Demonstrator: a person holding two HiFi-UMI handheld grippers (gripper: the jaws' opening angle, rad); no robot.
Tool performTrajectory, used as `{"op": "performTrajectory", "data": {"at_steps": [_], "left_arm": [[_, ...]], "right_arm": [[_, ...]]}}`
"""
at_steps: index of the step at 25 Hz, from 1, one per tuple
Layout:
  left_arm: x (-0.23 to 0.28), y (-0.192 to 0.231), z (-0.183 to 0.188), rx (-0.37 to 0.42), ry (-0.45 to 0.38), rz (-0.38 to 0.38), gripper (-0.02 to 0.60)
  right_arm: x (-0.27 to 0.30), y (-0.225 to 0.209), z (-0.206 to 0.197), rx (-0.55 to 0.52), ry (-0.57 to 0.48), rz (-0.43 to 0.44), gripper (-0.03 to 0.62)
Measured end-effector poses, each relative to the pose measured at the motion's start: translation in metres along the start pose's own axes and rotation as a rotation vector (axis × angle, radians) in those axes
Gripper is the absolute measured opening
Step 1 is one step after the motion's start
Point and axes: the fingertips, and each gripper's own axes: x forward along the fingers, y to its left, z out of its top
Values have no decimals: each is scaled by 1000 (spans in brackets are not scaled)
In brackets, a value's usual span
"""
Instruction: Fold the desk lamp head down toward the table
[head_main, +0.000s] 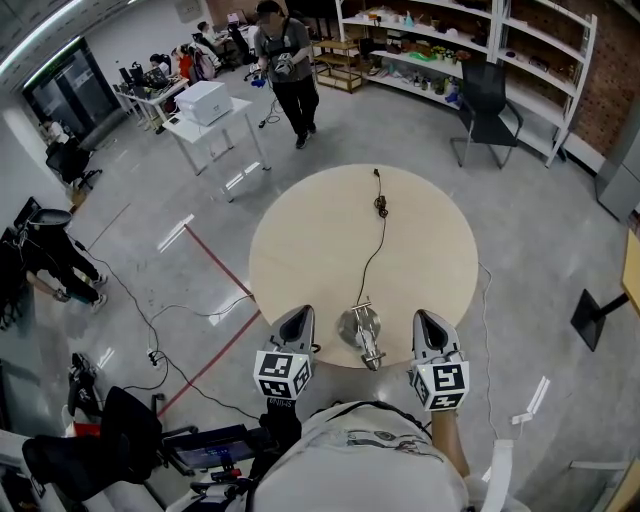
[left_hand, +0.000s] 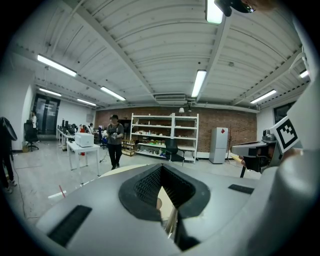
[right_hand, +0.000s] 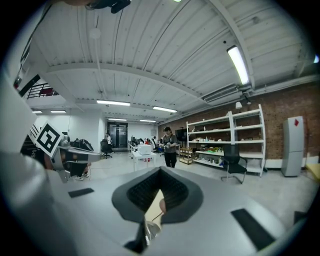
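A silver desk lamp (head_main: 362, 332) stands on the round wooden table (head_main: 420, 240) at its near edge, its round base toward the table's middle and its arm reaching to the rim. Its black cord (head_main: 378, 240) runs away across the tabletop. My left gripper (head_main: 299, 314) hovers just left of the lamp and my right gripper (head_main: 427, 318) just right of it, both apart from it. Both are shut with nothing held. In the left gripper view (left_hand: 162, 167) a sliver of the lamp (left_hand: 172, 221) shows through the slit. The right gripper view (right_hand: 160, 171) also shows the lamp (right_hand: 150, 230).
A person (head_main: 287, 62) stands on the floor beyond the table. A white table with a box (head_main: 205, 104) is at the far left, a black chair (head_main: 487, 98) and shelves (head_main: 470, 40) at the far right. Cables and a red tape line (head_main: 215, 262) cross the floor on the left.
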Motion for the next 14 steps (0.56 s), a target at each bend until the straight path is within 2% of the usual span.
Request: {"op": "performTrajectory", "data": {"at_steps": [14], "left_arm": [[3,1,-5,4,4,1,2]], "right_arm": [[8,4,-6,14,1,23,5]]}}
